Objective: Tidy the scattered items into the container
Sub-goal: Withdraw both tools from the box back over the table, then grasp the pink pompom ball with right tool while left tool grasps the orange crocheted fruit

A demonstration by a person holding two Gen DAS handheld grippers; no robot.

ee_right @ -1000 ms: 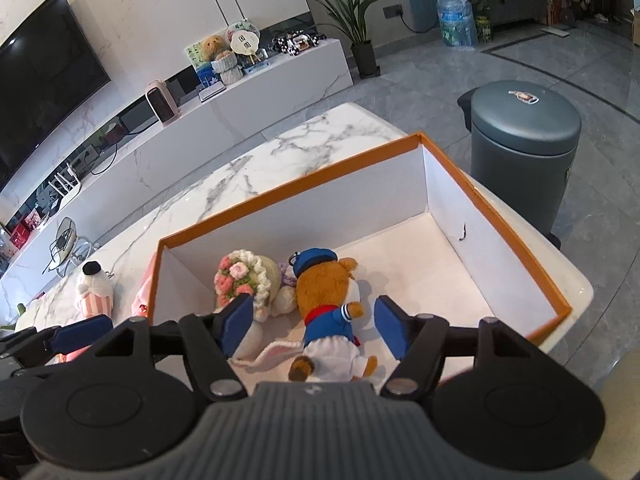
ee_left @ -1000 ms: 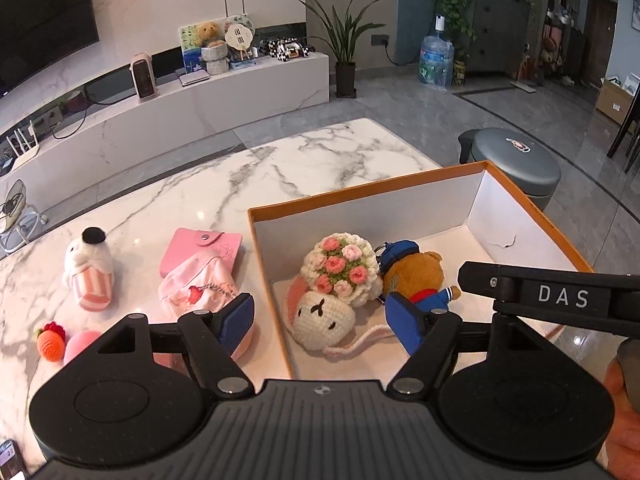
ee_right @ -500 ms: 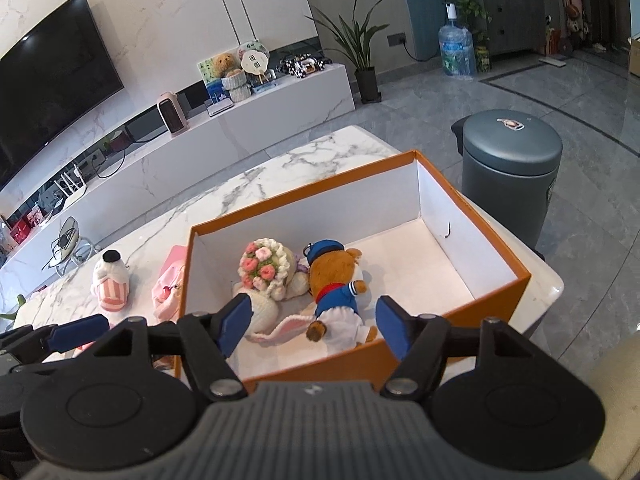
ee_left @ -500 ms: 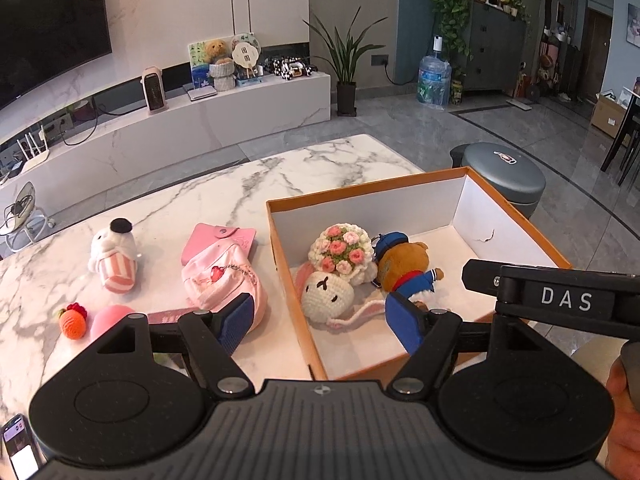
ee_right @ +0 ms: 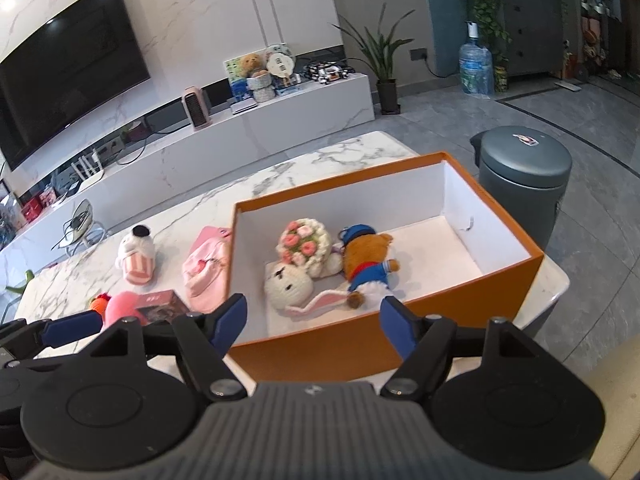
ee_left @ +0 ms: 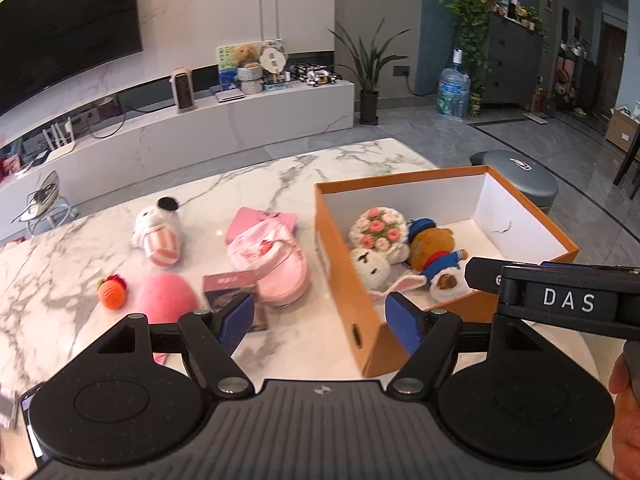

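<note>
Broadly, a white marble desk (ee_left: 248, 184) carries an orange box (ee_right: 472, 300) with a white inside, set toward its right end. Both grippers hang above the near edge with nothing between their blue pads: the left gripper (ee_left: 320, 316) has its jaws wide apart over the box's near left corner, and the right gripper (ee_right: 312, 320) has its jaws wide apart over the box's near wall.

Inside the box, at its left end, lie a brown teddy bear in a blue sailor suit (ee_right: 368, 260), a crocheted white rabbit (ee_right: 290, 286) with a long pink-lined ear stretched out toward the bear, and a crocheted bouquet of pink flowers (ee_right: 306, 244) just behind the rabbit's head.

Out on the desk, left of the box, sit a pink plush slipper (ee_left: 272, 264) with a pink wallet (ee_left: 266, 216) just behind it, a white plush seal in a striped cup (ee_left: 158, 232), a pink ball (ee_left: 166, 296), a small dark card box (ee_left: 236, 292) beside the slipper, and a crocheted carrot (ee_left: 112, 292) farthest left
</note>
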